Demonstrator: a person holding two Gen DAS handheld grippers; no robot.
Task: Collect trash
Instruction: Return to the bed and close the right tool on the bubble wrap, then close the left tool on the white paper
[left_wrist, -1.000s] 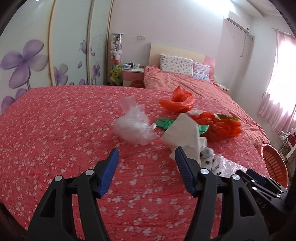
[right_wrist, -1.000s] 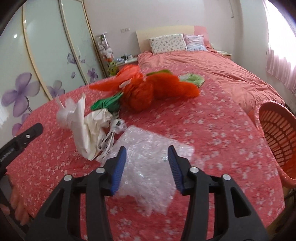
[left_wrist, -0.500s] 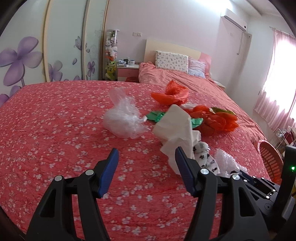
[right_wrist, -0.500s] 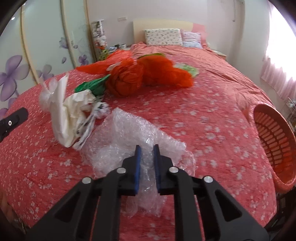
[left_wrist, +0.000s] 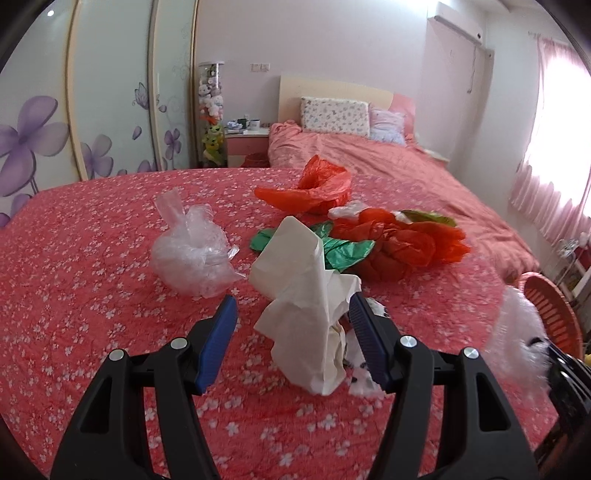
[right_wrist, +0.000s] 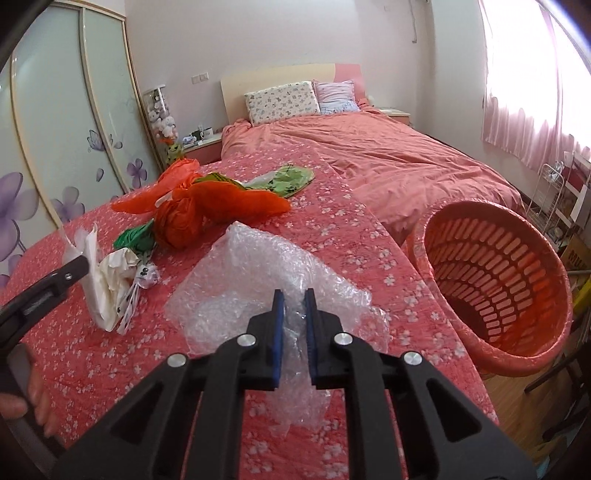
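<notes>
A home bedroom: a bed (right_wrist: 388, 162) with 2 pillows (right_wrist: 282, 101) and a headboard (left_wrist: 332, 90), a nightstand (left_wrist: 246, 142), a flower-printed wardrobe (left_wrist: 110, 110) and pink curtains (right_wrist: 535, 122).

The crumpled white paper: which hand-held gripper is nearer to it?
Left. The left hand-held gripper stands open around the white paper; the right hand-held gripper is off to its side.

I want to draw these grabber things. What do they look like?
Both the left gripper and the right gripper are black plastic tongs with triangular cut-outs, shiny silver round screws, and flat, ribbed blue pads inside each fingertip.
</notes>
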